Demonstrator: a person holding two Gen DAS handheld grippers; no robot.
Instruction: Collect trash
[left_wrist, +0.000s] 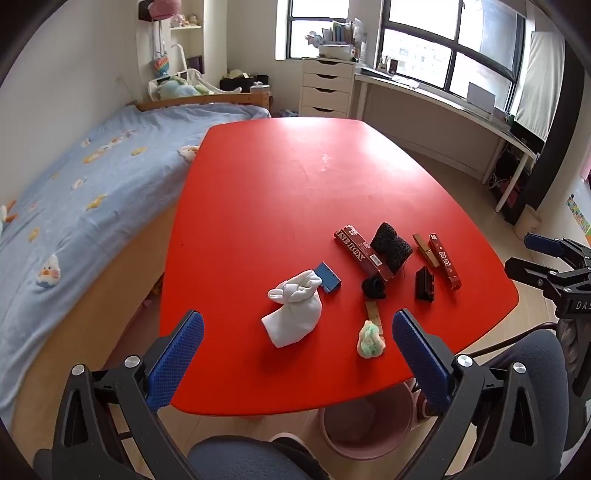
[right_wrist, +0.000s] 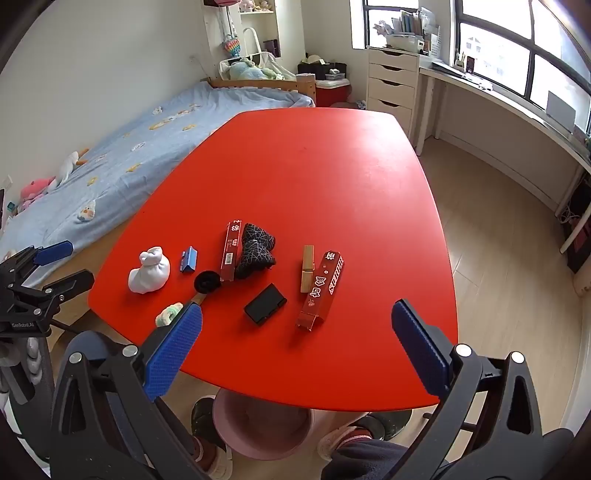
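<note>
Small items lie on the near part of a red table (left_wrist: 280, 192): a white sock bundle (left_wrist: 293, 308) (right_wrist: 149, 275), a green-white crumpled wad (left_wrist: 370, 339) (right_wrist: 169, 313), two red cartons (left_wrist: 364, 256) (right_wrist: 322, 290), a black patterned sock (left_wrist: 390, 246) (right_wrist: 255, 250), a black box (right_wrist: 265, 304), a blue clip (left_wrist: 328, 277), wooden pegs (right_wrist: 307, 268). A pink bin (left_wrist: 365, 424) (right_wrist: 262, 424) stands on the floor under the near table edge. My left gripper (left_wrist: 297, 345) is open above the near edge, the sock bundle between its fingers. My right gripper (right_wrist: 295, 334) is open and empty.
A bed with a blue cover (left_wrist: 74, 192) runs along the table's left side. White drawers (left_wrist: 327, 86) and a long desk (left_wrist: 461, 110) stand under the windows at the back right. My knees and shoes (right_wrist: 351, 439) are by the bin.
</note>
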